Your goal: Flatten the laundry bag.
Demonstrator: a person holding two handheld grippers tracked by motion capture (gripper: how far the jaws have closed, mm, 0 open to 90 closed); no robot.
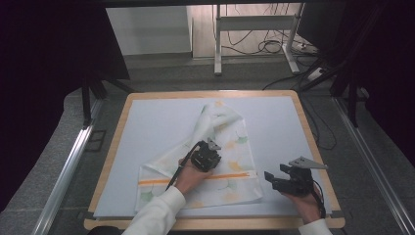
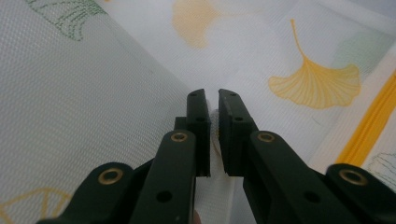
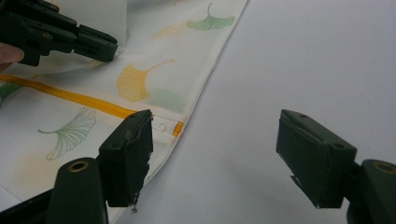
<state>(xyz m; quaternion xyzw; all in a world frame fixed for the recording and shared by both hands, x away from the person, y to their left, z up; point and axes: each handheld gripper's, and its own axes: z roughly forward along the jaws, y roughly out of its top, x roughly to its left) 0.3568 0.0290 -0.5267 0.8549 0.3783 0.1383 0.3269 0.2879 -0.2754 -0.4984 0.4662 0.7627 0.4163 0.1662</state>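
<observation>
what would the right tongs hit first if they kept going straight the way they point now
Probably the right edge of the leaf-print cloth. The right tongs, jaws wide apart, point left across bare white mat toward it. Depth is unclear, so they might skim above it.

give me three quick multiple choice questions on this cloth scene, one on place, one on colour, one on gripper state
1. Where is the right gripper?
A. on the cloth
B. over bare mat beside the cloth
C. off the table

2. What colour is the cloth's stripe?
A. orange
B. blue
C. black

3. How is the left gripper?
A. wide open
B. shut on cloth
C. holding a pen

Answers: 1 B, its jaws stand over the mat right of the cloth's edge. 2 A, an orange band crosses the leaf print. 3 B, white fabric sits pinched between the nearly closed jaws.
</observation>
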